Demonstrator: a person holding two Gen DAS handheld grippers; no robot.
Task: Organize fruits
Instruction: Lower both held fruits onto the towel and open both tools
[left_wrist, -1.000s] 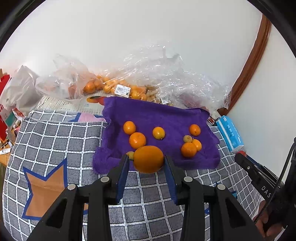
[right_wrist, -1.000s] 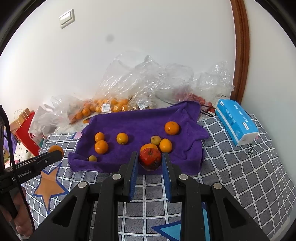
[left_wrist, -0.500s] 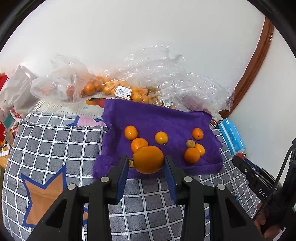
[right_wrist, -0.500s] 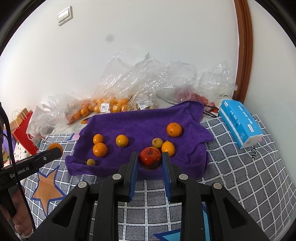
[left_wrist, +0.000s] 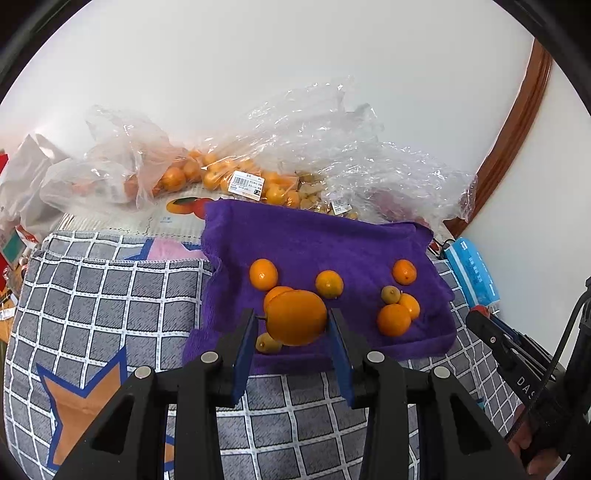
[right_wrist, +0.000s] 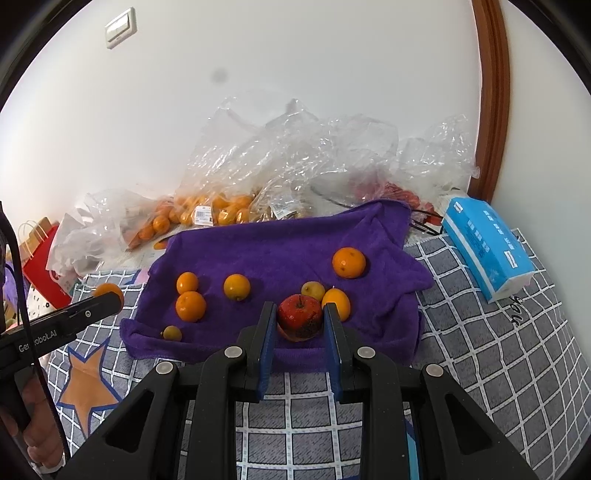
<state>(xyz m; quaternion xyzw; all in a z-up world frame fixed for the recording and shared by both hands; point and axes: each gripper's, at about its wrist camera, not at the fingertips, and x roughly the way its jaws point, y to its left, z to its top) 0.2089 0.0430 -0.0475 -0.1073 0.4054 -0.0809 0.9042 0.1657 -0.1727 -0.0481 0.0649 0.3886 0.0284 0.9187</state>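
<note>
A purple towel (left_wrist: 314, 240) (right_wrist: 288, 251) lies on the checked cover, with several small oranges (left_wrist: 263, 274) (right_wrist: 348, 262) and small yellow-green fruits (left_wrist: 390, 294) (right_wrist: 172, 333) on it. My left gripper (left_wrist: 293, 325) is shut on a large orange (left_wrist: 296, 322), held above the towel's near edge. My right gripper (right_wrist: 300, 320) is shut on a red apple (right_wrist: 300, 320) with a dark patch, also over the towel's near edge. The left gripper also shows at the left of the right wrist view (right_wrist: 94, 308).
Clear plastic bags (left_wrist: 229, 177) (right_wrist: 280, 162) with more oranges lie behind the towel against the white wall. A blue tissue pack (right_wrist: 485, 245) (left_wrist: 471, 273) lies to the right. A red paper bag (right_wrist: 42, 262) stands at the left. A brown door frame (right_wrist: 491, 99) is at the right.
Both grippers have moved forward and a little up toward the towel, each still holding its fruit. The fruits on the towel have not moved.
</note>
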